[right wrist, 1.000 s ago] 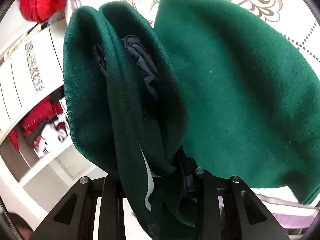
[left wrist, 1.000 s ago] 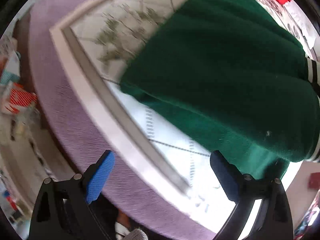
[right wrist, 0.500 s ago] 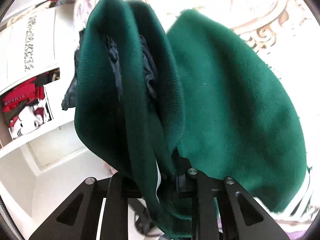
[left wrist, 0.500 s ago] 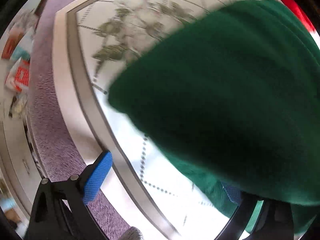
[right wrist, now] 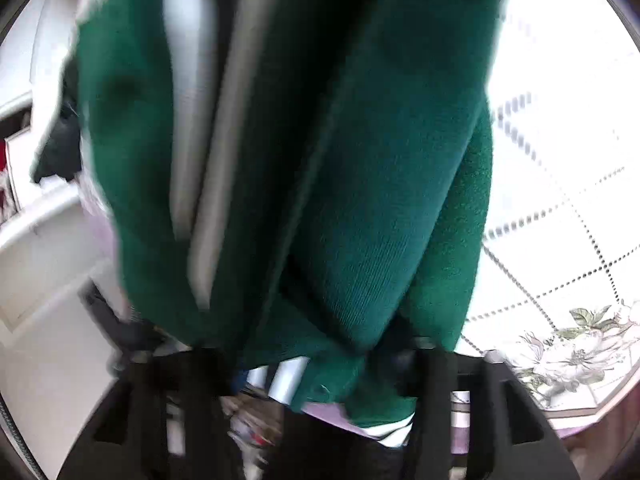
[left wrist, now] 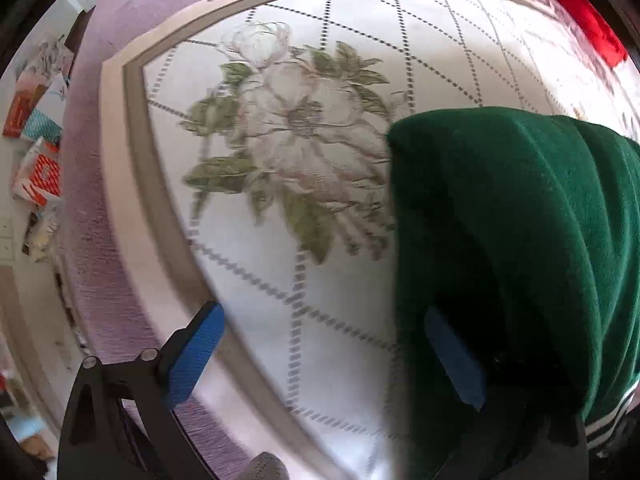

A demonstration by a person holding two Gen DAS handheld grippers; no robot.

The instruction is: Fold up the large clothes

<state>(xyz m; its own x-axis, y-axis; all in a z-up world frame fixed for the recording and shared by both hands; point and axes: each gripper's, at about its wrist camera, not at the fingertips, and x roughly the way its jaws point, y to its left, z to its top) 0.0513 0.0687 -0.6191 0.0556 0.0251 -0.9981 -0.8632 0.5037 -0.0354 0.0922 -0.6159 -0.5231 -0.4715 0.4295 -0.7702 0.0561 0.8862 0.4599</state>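
Note:
A dark green garment with white stripes [left wrist: 516, 240] hangs in folds at the right of the left wrist view, over the flowered white bedspread [left wrist: 304, 152]. My left gripper [left wrist: 328, 356] is open; its blue pads [left wrist: 196, 356] stand wide apart, and the right pad sits against the garment's edge. In the right wrist view the garment [right wrist: 320, 140] fills most of the frame, blurred, hanging down between my right gripper [right wrist: 320, 372], which is shut on its bunched fabric.
The bed has a purple border [left wrist: 92, 208] and a beige band. Boxes and packets [left wrist: 38, 168] lie on the floor to the left. A red cloth [left wrist: 576, 20] lies at the far right. White furniture [right wrist: 44, 240] stands left of the right gripper.
The garment has been lifted and swung across; it now hangs right of the left gripper, baring the flower print. In the right wrist view it has turned, its white stripes now facing me.

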